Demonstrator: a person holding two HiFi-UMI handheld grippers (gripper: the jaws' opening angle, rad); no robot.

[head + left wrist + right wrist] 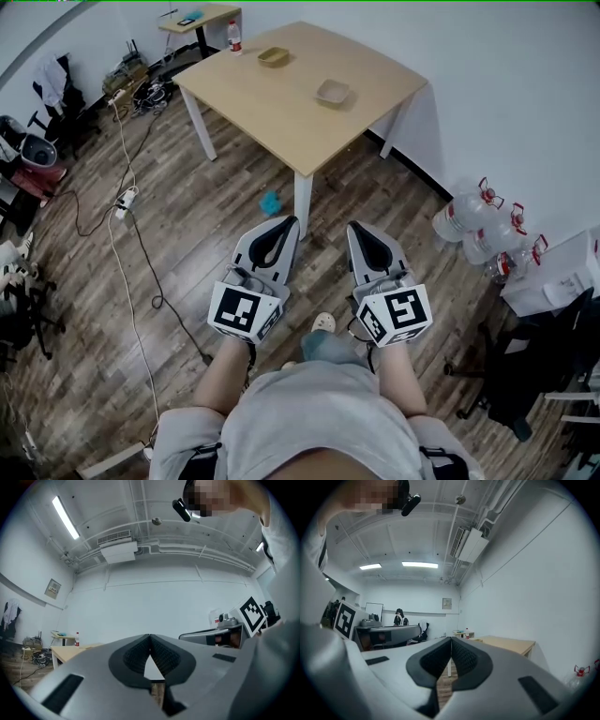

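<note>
Head view: left gripper (289, 222) and right gripper (355, 227) hover well short of the counter (272, 108) bearing the square dish (333, 92); the floor cable (142, 255) may snag a foot. Left gripper view: jaws pressed together, empty. Right gripper view: the same; closed like this, they would probably only shove the dish.

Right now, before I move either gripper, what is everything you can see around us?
table: one, light wood with white legs, ahead of both grippers
shallow dishes: two, tan, on the tabletop, apart
bottle: one, clear with red, at the table's far left corner
side desk: one, wood, beyond the table
blue thing: one, on the floor by the table's near leg, kind unclear
water jugs: three it seems, clear, red handles, by the right wall
power strip: one, white, floor at left, with cables
left gripper: grey, jaws shut, empty
right gripper: grey, jaws shut, empty
</note>
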